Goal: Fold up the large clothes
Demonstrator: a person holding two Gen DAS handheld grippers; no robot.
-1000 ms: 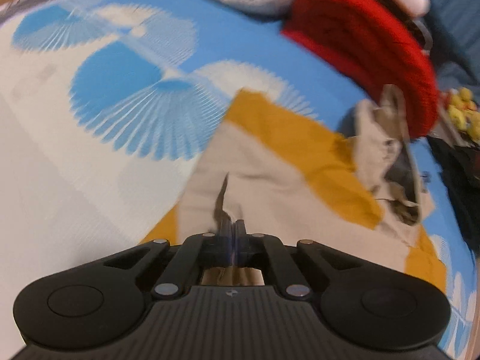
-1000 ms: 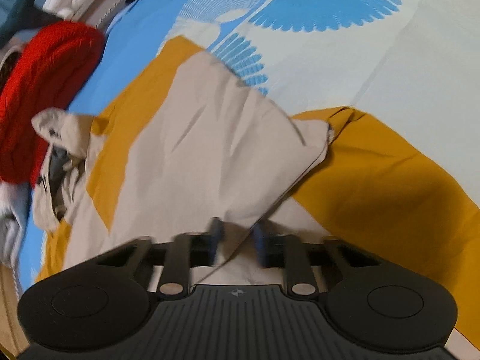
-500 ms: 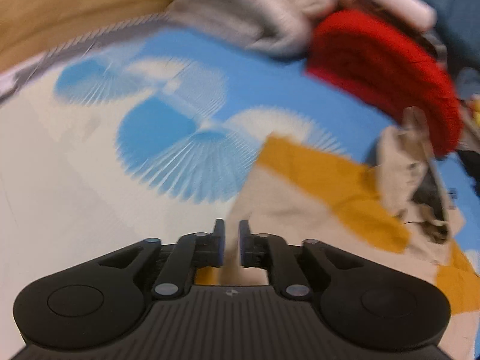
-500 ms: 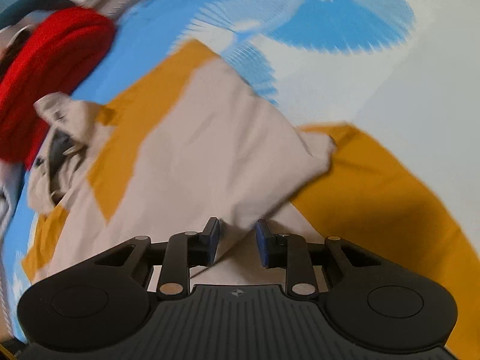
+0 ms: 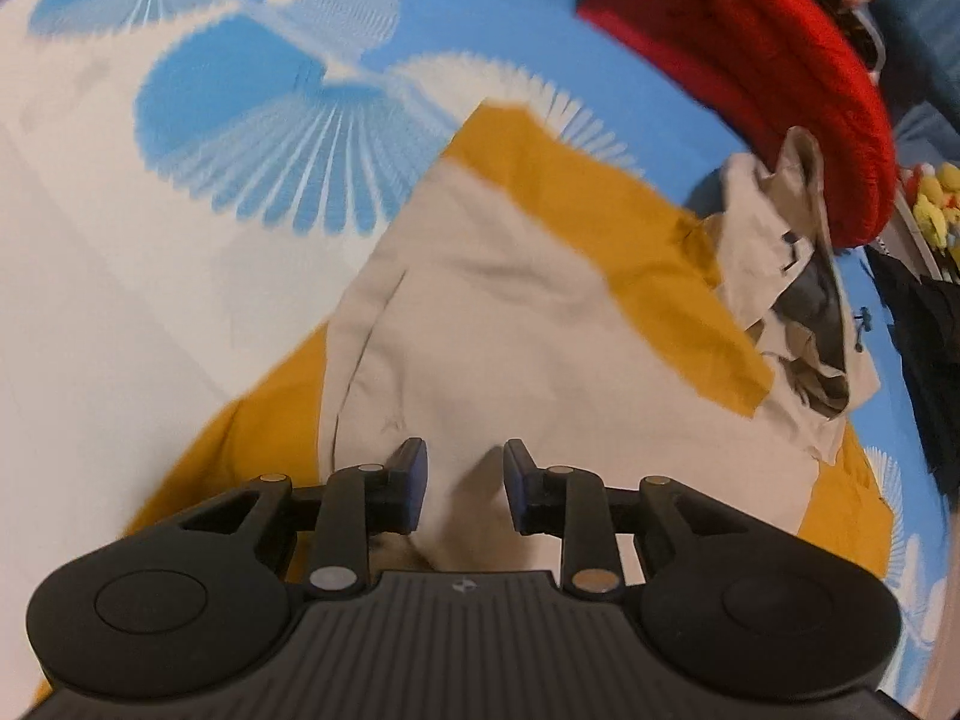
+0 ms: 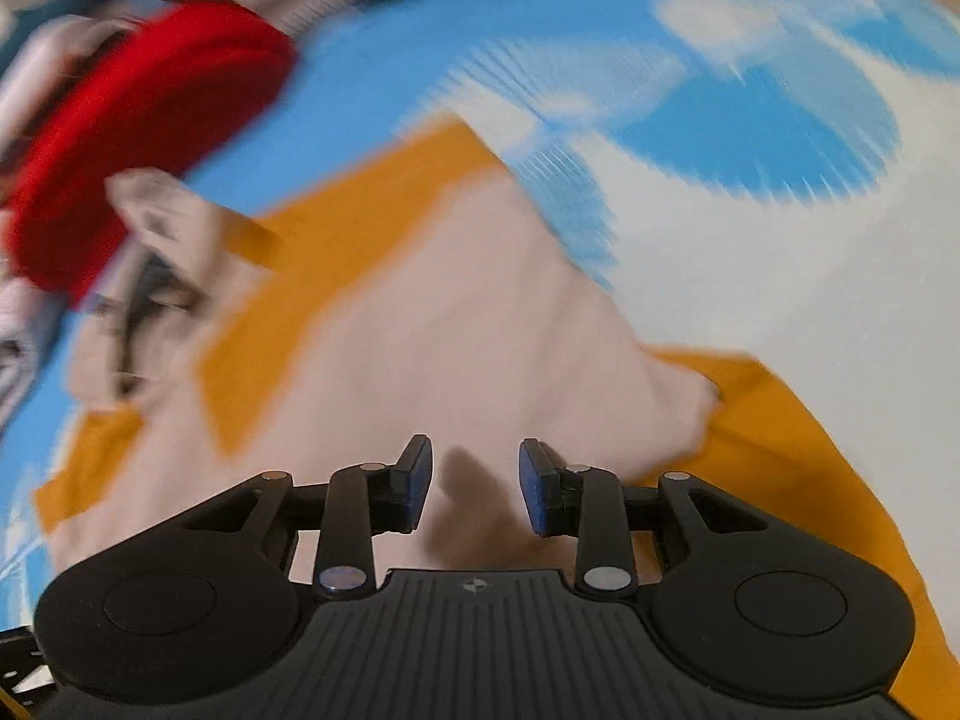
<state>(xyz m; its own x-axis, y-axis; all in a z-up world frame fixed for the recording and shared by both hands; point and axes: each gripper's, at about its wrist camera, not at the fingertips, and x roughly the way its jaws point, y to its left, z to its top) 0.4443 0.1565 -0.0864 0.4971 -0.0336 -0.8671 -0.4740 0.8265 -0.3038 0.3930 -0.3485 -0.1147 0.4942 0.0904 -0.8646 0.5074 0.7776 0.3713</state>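
both fisheye views are evenly and warmly lit with no glare, and straight lines bow strongly toward the rounded edges. the left wrist view is fairly sharp near its tool (image 5: 465, 468) and softens farther out. the right wrist view is heavily motion-smeared, with a soft shadow under its tool (image 6: 476, 468) on the jacket (image 6: 456, 360).

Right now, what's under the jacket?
The blue-and-white sheet shows around the jacket, so the jacket lies on it. Its beige flaps cover mustard panels. Whatever else lies beneath is hidden.
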